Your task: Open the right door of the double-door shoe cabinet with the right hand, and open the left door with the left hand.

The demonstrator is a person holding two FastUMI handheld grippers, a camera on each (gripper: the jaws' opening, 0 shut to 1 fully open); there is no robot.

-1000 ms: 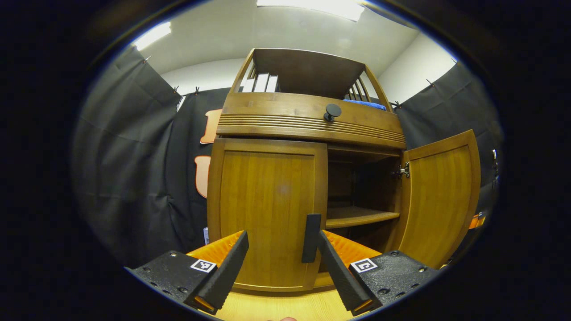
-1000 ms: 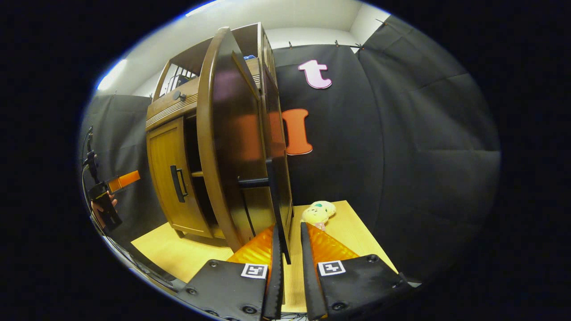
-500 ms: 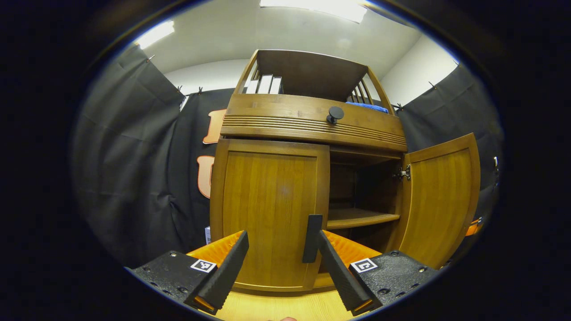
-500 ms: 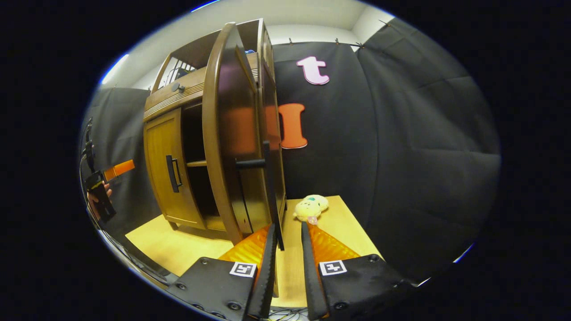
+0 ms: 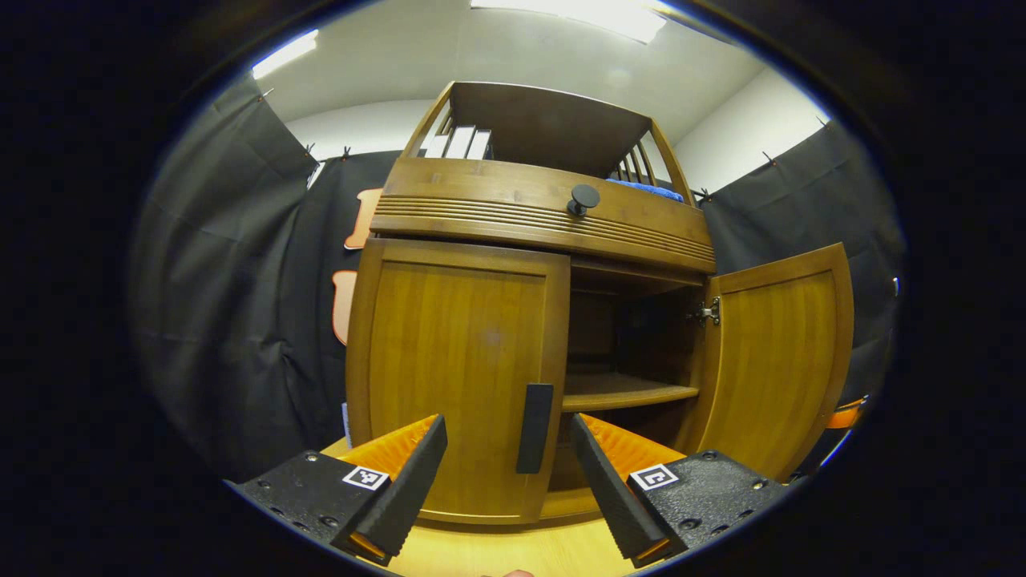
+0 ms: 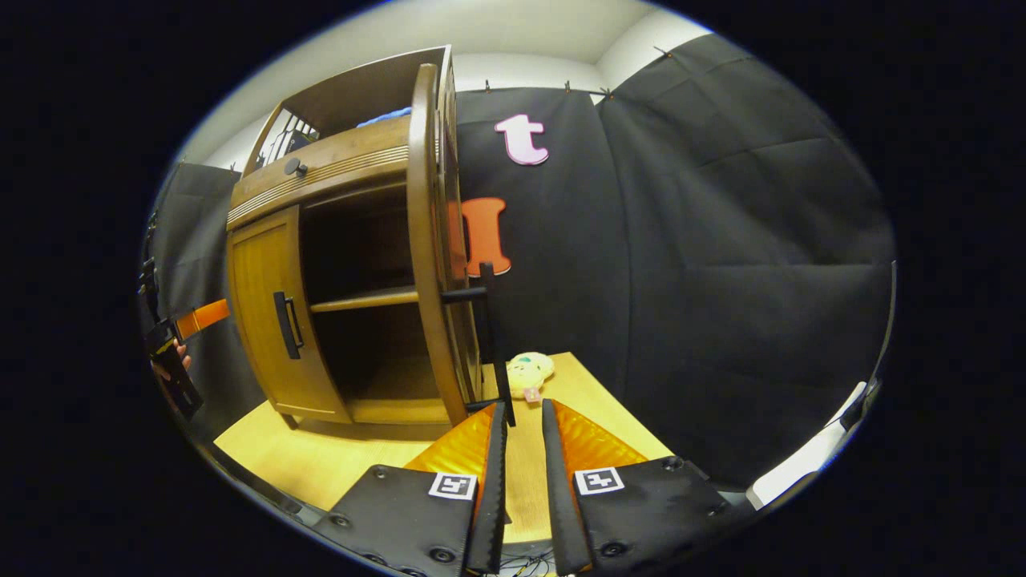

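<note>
Handle: left door's handle [image 5: 535, 428] stands upright, dead ahead between our left tongs [image 5: 510, 481], not yet touched.
Left tongs: spread wide open.
Right tongs [image 6: 521, 481]: nearly closed, right door [image 6: 433, 240] already swung open.

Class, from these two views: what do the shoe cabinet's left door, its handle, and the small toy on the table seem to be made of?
Left door: likely wood or bamboo veneer with a satin varnish; vertical grain and soft sheen show. Handle: matte black, probably painted metal or plastic; which one is unclear. Toy: seemingly plush fabric, with a soft rounded yellow form.
</note>
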